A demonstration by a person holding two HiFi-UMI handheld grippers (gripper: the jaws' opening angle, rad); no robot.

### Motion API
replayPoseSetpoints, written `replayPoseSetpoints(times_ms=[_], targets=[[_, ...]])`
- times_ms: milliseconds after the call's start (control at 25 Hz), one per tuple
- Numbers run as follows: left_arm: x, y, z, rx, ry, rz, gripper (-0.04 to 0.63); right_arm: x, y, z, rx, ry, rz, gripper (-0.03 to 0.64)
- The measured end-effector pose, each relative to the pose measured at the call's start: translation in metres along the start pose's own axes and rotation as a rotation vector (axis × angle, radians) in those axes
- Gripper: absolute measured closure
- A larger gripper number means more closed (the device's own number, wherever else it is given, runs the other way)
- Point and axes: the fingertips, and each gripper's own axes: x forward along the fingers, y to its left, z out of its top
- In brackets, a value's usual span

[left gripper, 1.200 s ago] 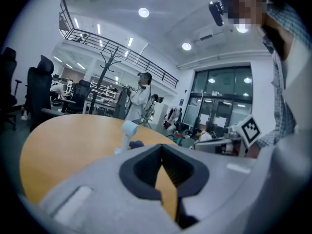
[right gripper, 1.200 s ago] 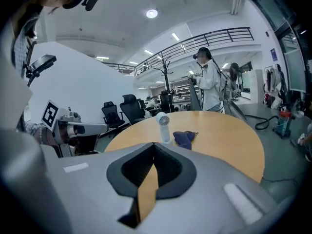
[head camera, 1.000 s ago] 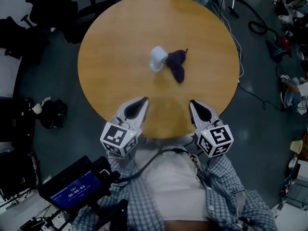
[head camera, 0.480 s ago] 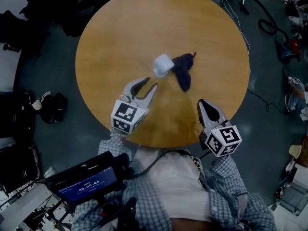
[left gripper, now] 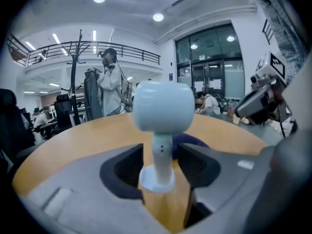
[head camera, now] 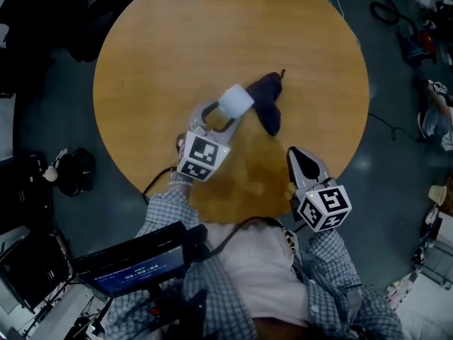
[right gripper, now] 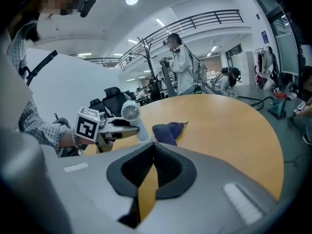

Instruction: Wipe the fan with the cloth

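A small white fan (head camera: 235, 101) stands upright near the middle of the round wooden table (head camera: 177, 41). A dark blue cloth (head camera: 267, 103) lies bunched against its right side. My left gripper (head camera: 216, 117) has just been opening its jaws, which now stand wide on either side of the fan's stem (left gripper: 161, 152) without pressing it. The fan's head (left gripper: 163, 105) rises above the jaws, with the cloth (left gripper: 195, 141) partly hidden behind it. My right gripper (head camera: 301, 160) is shut and empty near the table's front edge. From there it sees the fan (right gripper: 130, 112) and the cloth (right gripper: 167, 132).
Dark chairs and bags (head camera: 71, 168) and cables (head camera: 386, 129) lie on the floor round the table. A screen device (head camera: 134, 268) hangs at the person's waist. People and a coat rack (right gripper: 146, 57) stand beyond the far edge of the table.
My left gripper has moved forward from the table's front edge to the fan and opened, so the stem now stands between its jaws. The right gripper has shifted slightly and stayed shut.
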Motion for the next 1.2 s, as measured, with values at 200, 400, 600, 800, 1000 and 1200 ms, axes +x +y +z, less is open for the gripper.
replayPoseSetpoints(times_ms=[200,400,600,800,1000,1200], targets=[[0.021,-0.005,0.012,0.008,-0.031,-0.033,0.404,0.004,-0.005,-0.010,-0.014,0.035,-0.016,0.614],[0.025,-0.011,0.016,0.026,-0.048,-0.047,0.458,0.022,-0.006,-0.016,-0.149,0.096,-0.017,0.614],[0.026,-0.013,0.017,0.007,-0.051,-0.030,0.459,0.065,-0.021,0.006,-0.317,0.128,-0.024,0.540],[0.024,-0.018,0.021,0.023,-0.041,-0.029,0.459,0.123,-0.031,0.019,-0.410,0.197,-0.001,0.413],[0.014,-0.019,0.022,0.014,-0.038,-0.013,0.459,0.158,-0.046,-0.005,-0.415,0.300,-0.023,0.439],[0.002,-0.011,0.019,-0.004,-0.034,0.027,0.459,0.167,-0.041,-0.009,-0.407,0.318,-0.006,0.512]])
